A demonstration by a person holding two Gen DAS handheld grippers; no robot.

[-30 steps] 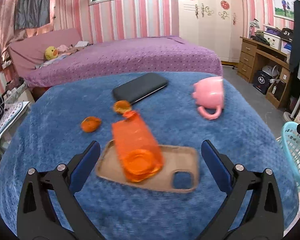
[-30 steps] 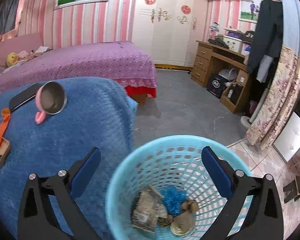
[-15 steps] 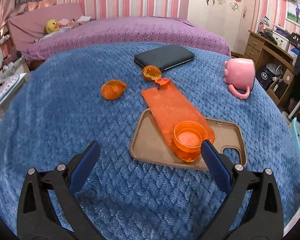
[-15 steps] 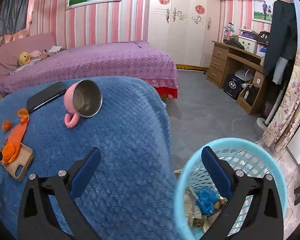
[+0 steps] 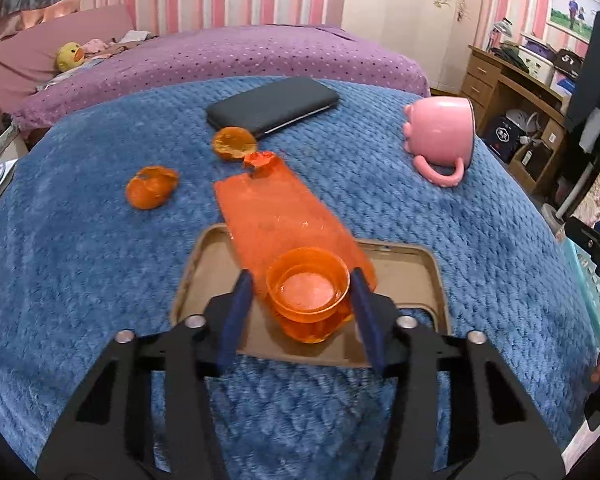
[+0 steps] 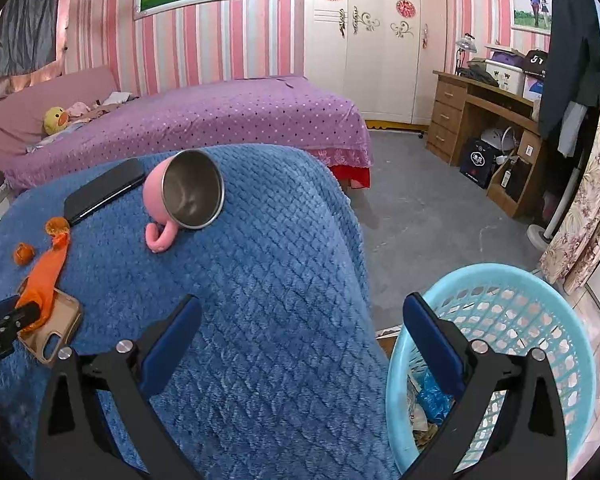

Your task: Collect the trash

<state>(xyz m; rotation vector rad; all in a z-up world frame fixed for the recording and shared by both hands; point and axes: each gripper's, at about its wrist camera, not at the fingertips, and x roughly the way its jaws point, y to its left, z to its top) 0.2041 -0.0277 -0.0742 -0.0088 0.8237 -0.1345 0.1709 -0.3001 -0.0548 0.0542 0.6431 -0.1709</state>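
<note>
An orange plastic bag with a round rigid mouth (image 5: 296, 240) lies across a tan phone case (image 5: 404, 276) on the blue blanket. My left gripper (image 5: 302, 312) has its blue fingers on both sides of the bag's round mouth, narrowed around it; contact on the left side is unclear. Two orange peel pieces (image 5: 151, 192) (image 5: 234, 143) lie beyond. My right gripper (image 6: 300, 344) is open and empty above the blanket edge, beside the light blue trash basket (image 6: 500, 304), which holds several scraps. The bag also shows in the right wrist view (image 6: 46, 276).
A black phone (image 5: 272, 106) and a tipped pink mug (image 5: 440, 132) lie further back on the blanket. A purple bed stands behind. A wooden desk (image 6: 488, 120) and a fan stand are at the right across the grey floor.
My left gripper has moved forward and closed in around the orange bag's round mouth. My right gripper has swung left, away from above the basket, toward the blanket.
</note>
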